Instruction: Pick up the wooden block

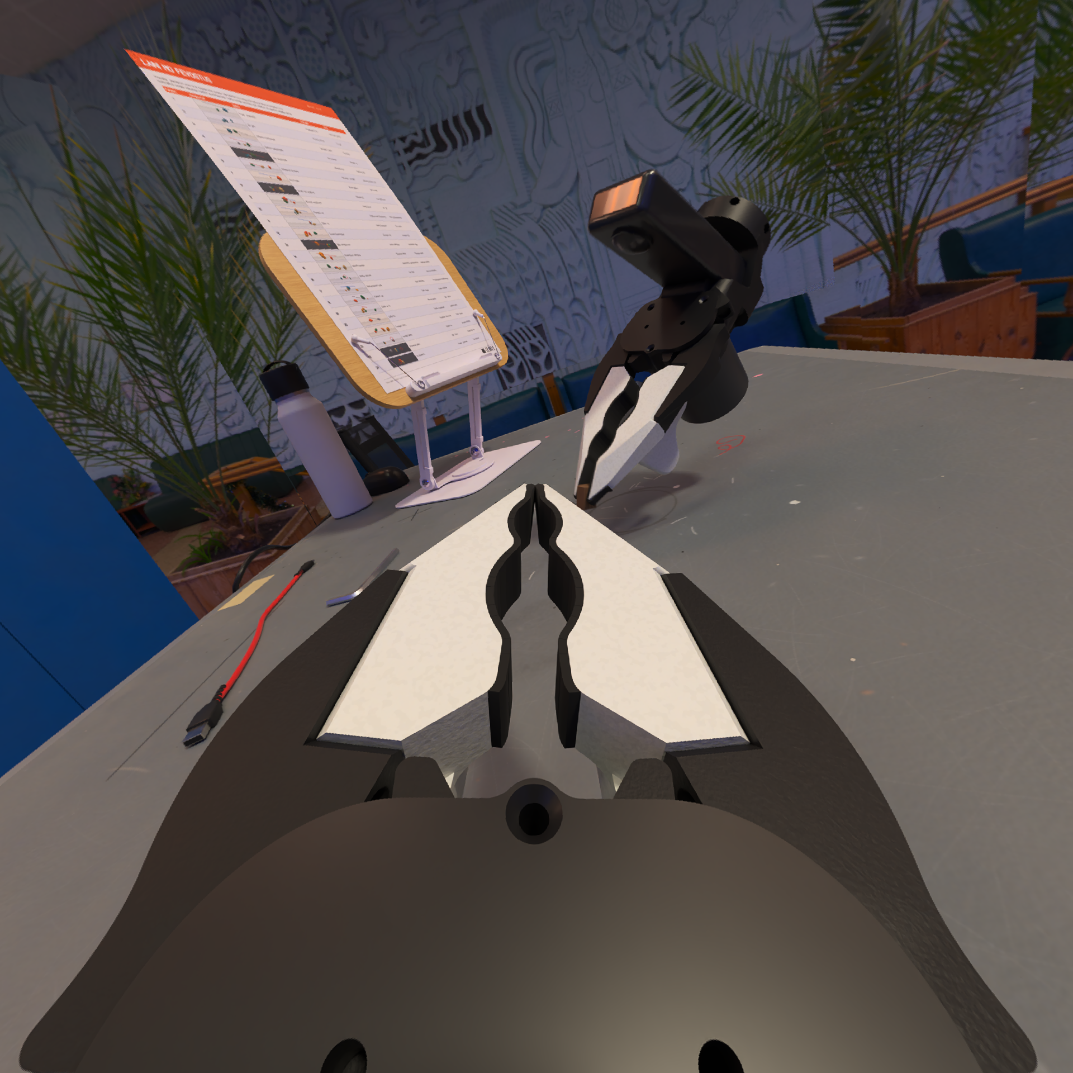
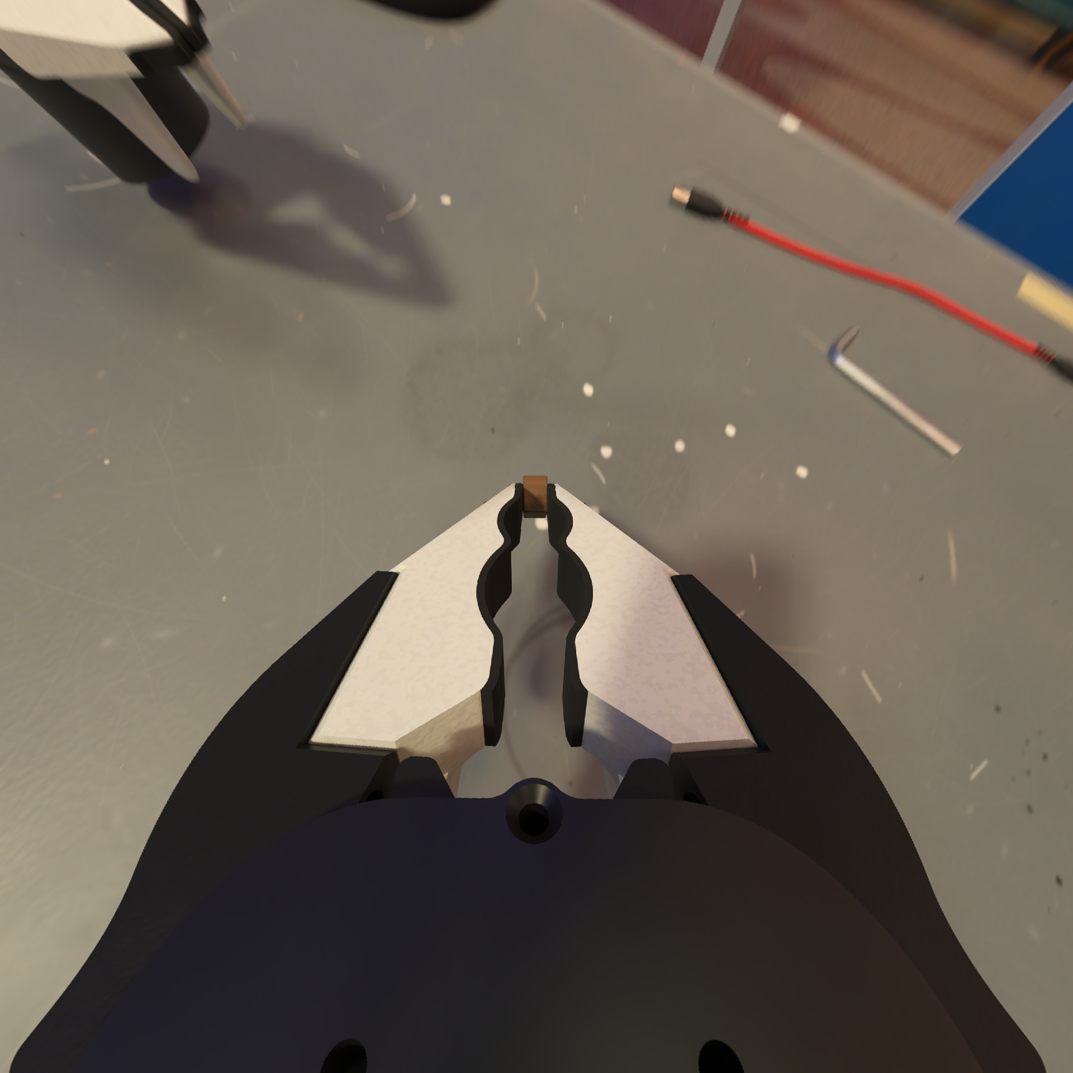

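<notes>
The wooden block (image 2: 534,494) is a small brown cube, pinched between the tips of my right gripper (image 2: 534,490), which is shut on it just over the grey table (image 2: 290,522). In the left wrist view the right gripper (image 1: 587,499) points down at the table and a sliver of the block (image 1: 582,496) shows at its tips, at or just above the surface. My left gripper (image 1: 535,489) is shut and empty, its tips close to the left of the block. The left gripper also shows at the top left of the right wrist view (image 2: 220,110).
A red USB cable (image 1: 255,627) (image 2: 871,273) and a metal hex key (image 1: 363,580) (image 2: 894,400) lie toward the table's edge. A white bottle (image 1: 319,447) and a document stand holding a printed sheet (image 1: 371,290) stand at the back. A blue panel (image 1: 58,580) borders the table.
</notes>
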`<state>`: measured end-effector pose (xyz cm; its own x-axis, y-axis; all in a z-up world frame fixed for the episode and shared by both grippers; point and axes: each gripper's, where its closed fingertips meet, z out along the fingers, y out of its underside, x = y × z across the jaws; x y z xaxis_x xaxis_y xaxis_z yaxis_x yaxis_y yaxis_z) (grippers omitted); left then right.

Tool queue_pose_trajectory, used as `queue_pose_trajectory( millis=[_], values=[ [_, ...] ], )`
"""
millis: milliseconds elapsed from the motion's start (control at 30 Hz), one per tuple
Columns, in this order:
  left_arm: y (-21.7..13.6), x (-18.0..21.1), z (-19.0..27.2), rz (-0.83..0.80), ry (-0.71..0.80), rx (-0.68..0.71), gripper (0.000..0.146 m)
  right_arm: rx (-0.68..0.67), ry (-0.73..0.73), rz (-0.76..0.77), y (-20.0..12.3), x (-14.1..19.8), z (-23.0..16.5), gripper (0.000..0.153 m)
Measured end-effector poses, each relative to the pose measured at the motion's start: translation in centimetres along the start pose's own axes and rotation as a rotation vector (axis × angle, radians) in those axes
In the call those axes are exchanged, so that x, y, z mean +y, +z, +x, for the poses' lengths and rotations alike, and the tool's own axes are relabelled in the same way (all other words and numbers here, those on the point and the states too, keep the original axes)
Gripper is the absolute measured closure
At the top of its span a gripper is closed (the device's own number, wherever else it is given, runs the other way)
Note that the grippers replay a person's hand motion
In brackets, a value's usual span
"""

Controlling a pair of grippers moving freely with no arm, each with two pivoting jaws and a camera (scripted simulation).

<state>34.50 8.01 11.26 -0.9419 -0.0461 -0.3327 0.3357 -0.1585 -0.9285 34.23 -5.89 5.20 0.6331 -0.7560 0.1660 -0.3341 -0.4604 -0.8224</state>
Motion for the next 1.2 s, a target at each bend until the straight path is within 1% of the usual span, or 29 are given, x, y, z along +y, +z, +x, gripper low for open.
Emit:
queue_pose_trajectory(
  millis=[133, 300, 400, 467, 567, 667, 700, 767, 833, 933, 1100, 1200],
  values=[
    [0.2, 0.1, 0.5, -0.016, -0.014, 0.024, 0.146, 0.006, -0.087, 0.123, 0.4, -1.8, -1.1, 0.145],
    [0.6, -0.1, 0.7, -0.013, 0.025, 0.003, 0.146, -0.05, -0.202, 0.201, 1.1, -3.2, -4.1, 0.145],
    [1.1, -0.3, 1.0, -0.004, 0.016, 0.007, 0.132, -0.045, -0.319, 0.225, 1.3, -3.9, -5.5, 0.145],
    [1.6, -0.3, 1.7, -0.001, -0.062, 0.046, 0.123, -0.017, -0.419, 0.243, 1.3, -4.4, -6.2, 0.145],
    [2.4, 0.0, 2.3, -0.046, -0.248, 0.104, 0.109, 0.054, -0.585, 0.276, 1.1, -5.1, -6.9, 0.145],
    [2.8, 0.7, 2.5, -0.105, -0.424, 0.136, 0.106, 0.106, -0.713, 0.311, 0.9, -5.6, -7.5, 0.145],
    [2.9, 1.0, 2.5, -0.13, -0.465, 0.143, 0.107, 0.12, -0.744, 0.323, 0.8, -5.8, -7.7, 0.145],
    [2.9, 1.7, 2.7, -0.189, -0.5, 0.155, 0.115, 0.143, -0.802, 0.349, 0.5, -6.1, -8.1, 0.145],
    [2.9, 1.5, 3.2, -0.185, -0.511, 0.195, 0.121, 0.162, -0.848, 0.361, 0.4, -6.3, -8.3, 0.145],
    [3.0, 1.4, 3.9, -0.188, -0.494, 0.227, 0.129, 0.177, -0.902, 0.362, 0.3, -6.3, -8.6, 0.145],
    [3.1, 1.6, 4.6, -0.213, -0.451, 0.245, 0.132, 0.18, -0.951, 0.358, 0.4, -6.1, -9.1, 0.145],
    [3.0, 1.6, 4.6, -0.214, -0.452, 0.244, 0.143, 0.178, -0.961, 0.364, 0.5, -6.1, -9.3, 0.145]
  ],
)
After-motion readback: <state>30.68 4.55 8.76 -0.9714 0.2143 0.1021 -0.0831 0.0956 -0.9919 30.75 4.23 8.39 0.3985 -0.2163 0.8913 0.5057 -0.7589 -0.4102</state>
